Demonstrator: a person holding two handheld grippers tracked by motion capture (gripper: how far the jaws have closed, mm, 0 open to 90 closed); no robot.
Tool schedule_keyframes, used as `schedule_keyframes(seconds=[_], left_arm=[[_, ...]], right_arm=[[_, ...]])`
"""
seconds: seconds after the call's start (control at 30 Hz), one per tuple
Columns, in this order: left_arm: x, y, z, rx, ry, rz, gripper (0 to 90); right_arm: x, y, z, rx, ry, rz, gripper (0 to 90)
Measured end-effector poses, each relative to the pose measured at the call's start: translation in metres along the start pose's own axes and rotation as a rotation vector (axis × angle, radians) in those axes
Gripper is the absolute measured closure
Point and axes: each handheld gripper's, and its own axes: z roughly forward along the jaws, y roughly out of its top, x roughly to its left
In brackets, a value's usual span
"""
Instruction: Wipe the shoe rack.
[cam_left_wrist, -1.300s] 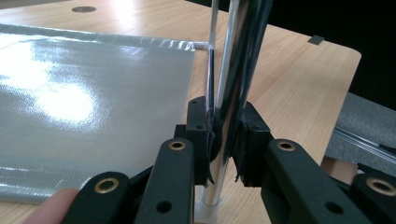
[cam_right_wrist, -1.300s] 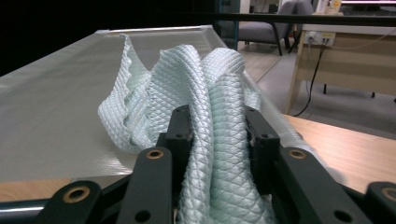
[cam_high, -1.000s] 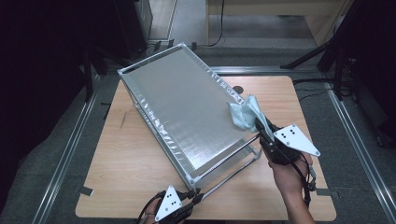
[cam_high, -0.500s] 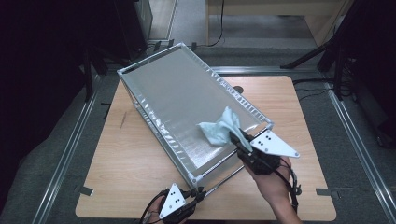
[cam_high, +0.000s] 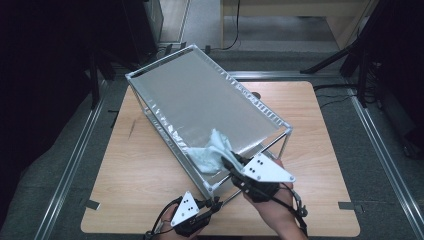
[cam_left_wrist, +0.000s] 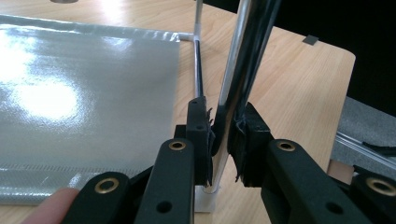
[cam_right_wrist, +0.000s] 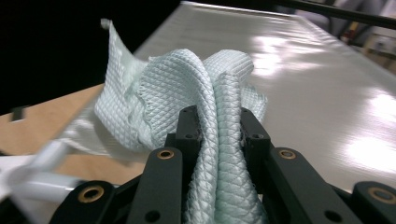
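Observation:
A metal-framed rack carries a shiny silver sheet (cam_high: 200, 100) and stands askew on the wooden table (cam_high: 135, 185). My right gripper (cam_high: 228, 163) is at the sheet's near edge, shut on a bunched pale green waffle cloth (cam_high: 211, 150) that lies on the sheet. In the right gripper view the cloth (cam_right_wrist: 187, 88) fills the gap between the jaws of that gripper (cam_right_wrist: 217, 116); the jaws have just been opening a little, and the cloth is still pinched. My left gripper (cam_high: 212, 202) is shut on the rack's near corner post (cam_left_wrist: 240, 65), clamped between the pads (cam_left_wrist: 201, 135).
Black stands and cables surround the table on the dark floor. The rack's lower rail (cam_high: 265, 145) runs under the sheet near my right hand. Bare wood lies left of the rack and at the table's far right (cam_high: 320, 130).
My right gripper has dragged the cloth leftward along the sheet, from its right edge toward the near corner. The left gripper has stayed on the post.

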Motion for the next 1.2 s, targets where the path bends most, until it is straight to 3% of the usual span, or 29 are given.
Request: schedule_keyframes(seconds=[0.17,0.33,0.43,0.5,0.57,0.63,0.87,1.03,1.1,1.2], left_arm=[[0.004,0.002,0.004,0.010,-0.032,-0.005,78.3],[0.007,0.003,0.001,0.034,-0.060,0.044,79.5],[0.010,0.000,0.001,0.017,-0.079,0.032,79.2],[0.011,0.002,0.001,0.027,-0.073,0.051,79.3],[0.012,0.003,0.000,0.035,-0.046,0.053,79.6],[0.017,0.003,0.000,0.028,-0.033,0.030,79.5],[0.024,0.003,0.003,0.018,-0.074,-0.018,78.4],[0.024,0.003,0.005,0.011,-0.083,-0.025,78.0],[0.025,0.003,0.004,0.013,-0.087,-0.022,78.0],[0.024,0.003,0.005,0.016,-0.081,-0.016,78.1]], right_arm=[[-0.044,-0.001,-0.005,0.002,-0.123,0.040,74.4],[-0.084,-0.004,-0.005,0.017,-0.240,0.052,74.7],[-0.111,-0.005,-0.005,0.039,-0.316,0.070,76.5],[-0.118,-0.009,-0.006,0.033,-0.298,0.087,78.3],[-0.115,-0.009,-0.007,0.043,-0.315,0.069,79.7],[-0.112,-0.007,-0.009,0.066,-0.343,0.061,80.1],[-0.113,-0.012,-0.030,0.068,-0.333,0.123,78.9],[-0.113,-0.018,-0.035,0.023,-0.297,0.177,70.4],[-0.106,-0.018,-0.032,0.019,-0.296,0.170,70.9],[-0.088,-0.016,-0.024,0.023,-0.234,0.138,71.3]])
